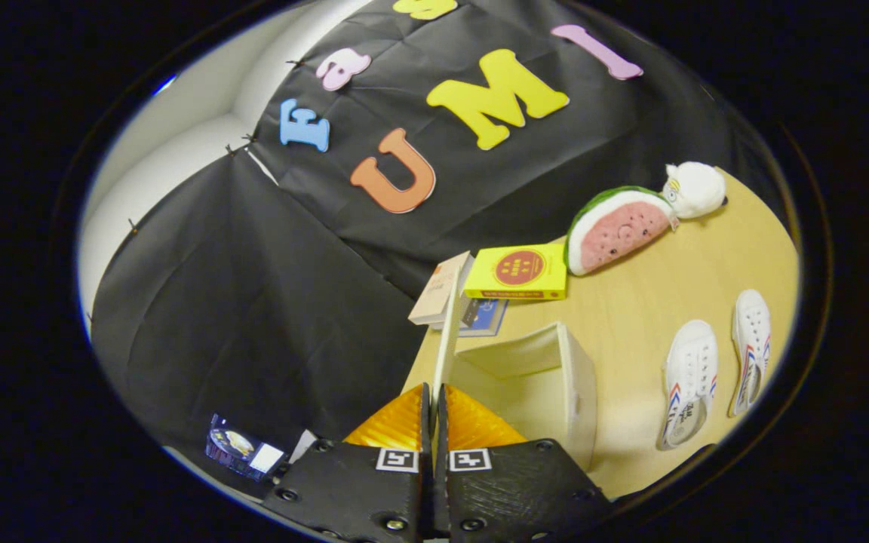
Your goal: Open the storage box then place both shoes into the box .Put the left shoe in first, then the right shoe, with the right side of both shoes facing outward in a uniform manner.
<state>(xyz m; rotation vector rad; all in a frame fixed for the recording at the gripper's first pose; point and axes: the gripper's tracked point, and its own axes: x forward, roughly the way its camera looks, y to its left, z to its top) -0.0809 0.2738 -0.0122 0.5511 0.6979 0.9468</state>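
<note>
The cream storage box [555, 377] stands open on the wooden table [676, 294], just ahead of my fingers and slightly to their right. Its thin white lid [447, 339] is raised and shows edge-on, running straight out from between my fingers. My gripper [432, 396] is shut on the near end of that lid. Two white shoes with red and blue stripes lie on the table to the right of the box: one [689, 381] nearer the box, the other [750, 347] farther right. Both have their toes pointing away from me.
Beyond the box lie a yellow book [517, 271], a pale book [442, 290] and a blue one [483, 315]. A watermelon plush [619, 226] and a white plush [695, 188] sit at the table's back. The table's left edge runs beside the lid. A small packet [242, 449] lies below.
</note>
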